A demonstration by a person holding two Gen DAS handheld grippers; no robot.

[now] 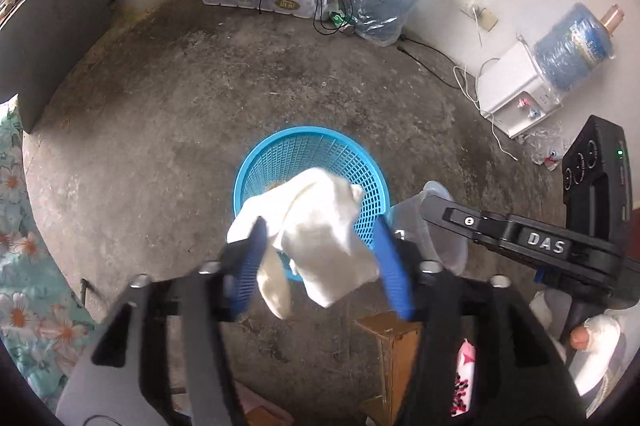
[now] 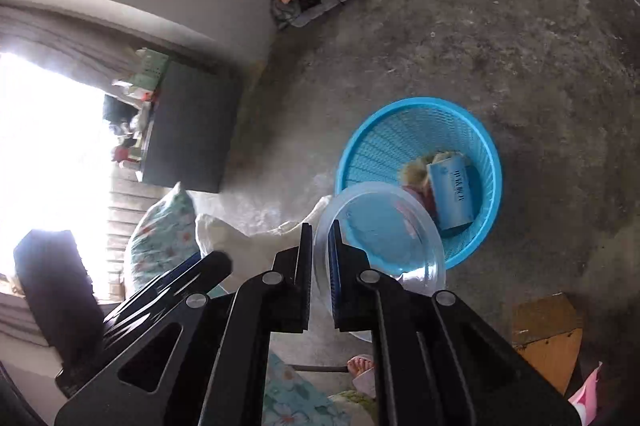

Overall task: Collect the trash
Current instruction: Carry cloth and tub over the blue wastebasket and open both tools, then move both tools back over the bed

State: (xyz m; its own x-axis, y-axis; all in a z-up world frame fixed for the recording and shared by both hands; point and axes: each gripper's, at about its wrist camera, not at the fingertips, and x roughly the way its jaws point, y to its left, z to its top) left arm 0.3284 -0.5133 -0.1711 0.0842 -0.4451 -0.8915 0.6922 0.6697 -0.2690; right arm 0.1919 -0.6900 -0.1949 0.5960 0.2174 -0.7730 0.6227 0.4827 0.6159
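White tissue [image 1: 316,226] — half-hiding blue basket [image 1: 280,154]

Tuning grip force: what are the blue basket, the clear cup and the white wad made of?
Blue basket: rigid plastic, moulded lattice wall. Clear cup: thin transparent plastic, glossy, basket shows through. White wad: soft, crumpled, matte; tissue or cloth, cannot tell.

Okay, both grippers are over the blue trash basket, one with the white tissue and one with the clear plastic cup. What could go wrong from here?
1. The white tissue hangs between the left gripper's open jaws, partly over the blue basket's near rim; it could drop onto the floor.
2. The clear cup sits at the basket's edge with its rim between the right gripper's jaws; released here, it may tip outside.
3. The two grippers are close together and could bump.
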